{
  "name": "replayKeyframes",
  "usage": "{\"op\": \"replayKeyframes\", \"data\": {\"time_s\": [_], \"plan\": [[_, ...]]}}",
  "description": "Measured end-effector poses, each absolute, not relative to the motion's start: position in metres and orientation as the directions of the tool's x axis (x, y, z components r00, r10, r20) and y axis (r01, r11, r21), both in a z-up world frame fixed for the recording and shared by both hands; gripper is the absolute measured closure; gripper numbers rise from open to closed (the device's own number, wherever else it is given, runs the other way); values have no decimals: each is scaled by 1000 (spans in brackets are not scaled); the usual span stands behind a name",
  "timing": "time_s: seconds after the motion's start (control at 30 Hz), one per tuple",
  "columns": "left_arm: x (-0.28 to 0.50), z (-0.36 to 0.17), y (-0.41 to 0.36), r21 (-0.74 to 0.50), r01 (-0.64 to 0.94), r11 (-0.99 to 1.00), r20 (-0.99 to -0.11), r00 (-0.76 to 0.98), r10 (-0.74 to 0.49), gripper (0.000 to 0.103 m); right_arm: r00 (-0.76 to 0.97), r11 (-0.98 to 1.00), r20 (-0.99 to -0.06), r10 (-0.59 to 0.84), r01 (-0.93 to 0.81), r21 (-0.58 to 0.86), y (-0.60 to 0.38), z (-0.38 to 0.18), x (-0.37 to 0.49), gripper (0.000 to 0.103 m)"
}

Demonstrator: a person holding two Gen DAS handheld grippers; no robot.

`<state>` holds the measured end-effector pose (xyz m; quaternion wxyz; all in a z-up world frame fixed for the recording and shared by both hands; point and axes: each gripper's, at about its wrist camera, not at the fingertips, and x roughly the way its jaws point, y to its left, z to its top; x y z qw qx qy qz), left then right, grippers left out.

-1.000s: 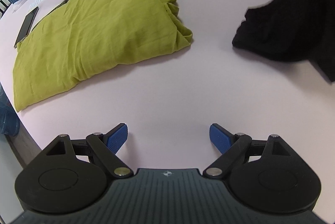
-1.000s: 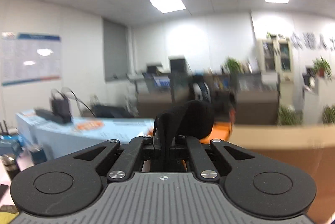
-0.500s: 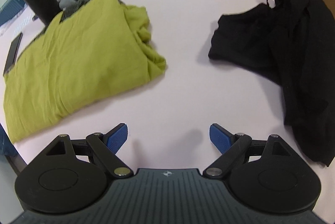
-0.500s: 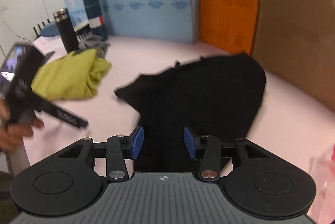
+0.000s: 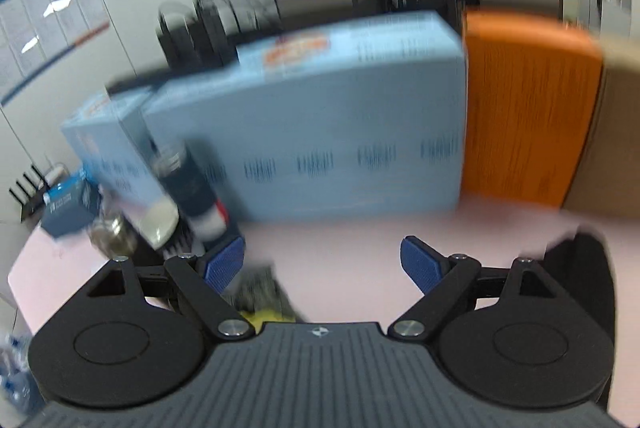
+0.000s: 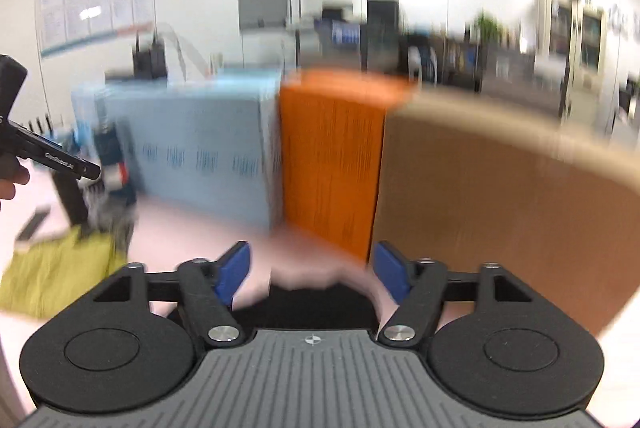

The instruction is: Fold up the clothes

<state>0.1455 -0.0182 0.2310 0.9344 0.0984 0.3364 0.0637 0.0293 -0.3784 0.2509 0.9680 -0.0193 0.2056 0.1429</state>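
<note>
Pointing forward at the partitions rather than down, both cameras gave only a smeared glimpse of the clothes. The left gripper [image 5: 322, 262] had its jaws spread wide with nothing between them, and the right gripper [image 6: 312, 270] likewise stood released and empty, its blue pads well apart.

The black garment [image 6: 304, 304] lay on the pink surface [image 6: 192, 228] directly below and just ahead of the right jaws, its near part hidden under the gripper body. In the left wrist view the same black garment [image 5: 580, 268] showed only as a dark mass at the right edge, off to that gripper's right. The right hand was therefore the nearer one; the left would have to swing rightward to reach it. Its long axis could not be told, since blur and the gripper bodies covered most of the cloth.

The yellow-green garment [image 6: 56, 276] lay apart, to the left on the surface, near a dark flask [image 5: 192, 184] and the blue partition [image 5: 340, 132], with the orange partition [image 6: 332, 164] and a brown board [image 6: 500, 208] behind. It looked already bundled, though blur made that uncertain.

Judging from this, the coming move called for tipping both grippers downward and finding an edge of the black cloth, the right one first.
</note>
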Motion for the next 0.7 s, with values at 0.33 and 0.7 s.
{"op": "replayKeyframes", "data": {"time_s": [0.33,0.7], "plan": [[148,194,-25,166,54,985,-620,782,61,10,870,959,-417,263,-283,15,-366,232,104,21],[105,11,-67,-165,129,978,-870,447,-206,10,714,977,-675,187,-62,205,-371,69,199,22]]}}
